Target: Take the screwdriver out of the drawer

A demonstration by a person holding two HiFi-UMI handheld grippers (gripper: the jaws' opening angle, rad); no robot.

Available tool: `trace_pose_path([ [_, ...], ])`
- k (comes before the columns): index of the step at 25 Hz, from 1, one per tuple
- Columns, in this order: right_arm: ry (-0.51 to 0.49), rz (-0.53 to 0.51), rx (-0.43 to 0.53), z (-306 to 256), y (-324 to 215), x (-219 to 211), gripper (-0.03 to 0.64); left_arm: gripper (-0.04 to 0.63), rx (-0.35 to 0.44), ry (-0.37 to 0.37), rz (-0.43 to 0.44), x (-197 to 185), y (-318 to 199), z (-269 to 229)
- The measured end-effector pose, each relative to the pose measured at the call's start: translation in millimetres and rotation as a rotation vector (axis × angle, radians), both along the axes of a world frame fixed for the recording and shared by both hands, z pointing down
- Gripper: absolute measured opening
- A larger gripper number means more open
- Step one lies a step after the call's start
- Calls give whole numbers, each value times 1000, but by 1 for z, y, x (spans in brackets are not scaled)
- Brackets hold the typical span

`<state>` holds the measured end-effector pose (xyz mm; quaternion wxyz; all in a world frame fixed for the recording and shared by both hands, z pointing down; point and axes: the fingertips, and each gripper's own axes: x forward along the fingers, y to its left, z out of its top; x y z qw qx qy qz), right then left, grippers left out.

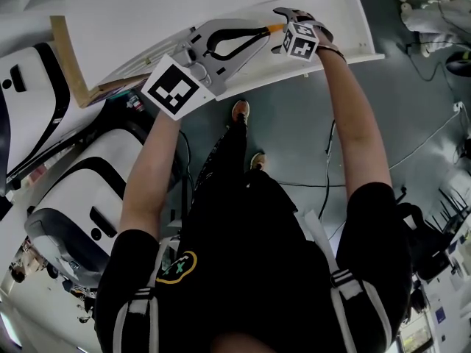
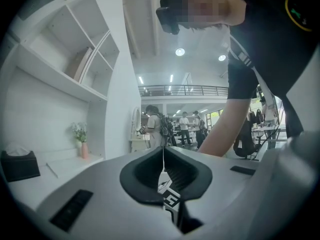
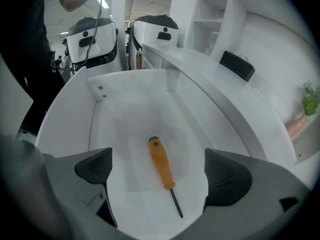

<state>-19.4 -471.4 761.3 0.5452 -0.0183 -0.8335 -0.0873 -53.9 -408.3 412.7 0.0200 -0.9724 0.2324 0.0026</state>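
The screwdriver (image 3: 161, 164) has an orange handle and a thin dark shaft. It lies flat on the floor of the open white drawer (image 3: 95, 104). My right gripper (image 3: 160, 174) hovers over it, open, with the screwdriver between the two fingers and apart from both. In the head view only a bit of the orange handle (image 1: 274, 28) shows, beside the right gripper's marker cube (image 1: 300, 43). My left gripper (image 1: 259, 32) is held just left of it over the drawer edge. It is shut with nothing in it, and its pads (image 2: 150, 176) meet in the left gripper view.
A desk top with a black tissue box (image 3: 237, 65) runs behind the drawer, with white shelves (image 2: 75, 59) above and a pink vase of flowers (image 2: 82, 146). White machines (image 1: 66, 219) stand to my left. A wooden board (image 1: 70, 57) leans there. Cables (image 1: 434, 131) cross the floor.
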Motion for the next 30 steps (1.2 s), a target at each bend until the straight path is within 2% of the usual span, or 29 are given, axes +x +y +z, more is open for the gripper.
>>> trace_pose_path([
  [9,150,-133,-82,37,1,3,586,21,-22,-3,6,-5,4,10],
  [23,176,-144,-142,52,-1,3,551,21,-25,-7,5,-6,1,12],
  [26,166,-153,-142,49,-3,3,515,21,-25,-6,7,-3,0,12],
  [30,167,-169,-145,45,0,5,408,21,-28,-3,5,0,0,12],
])
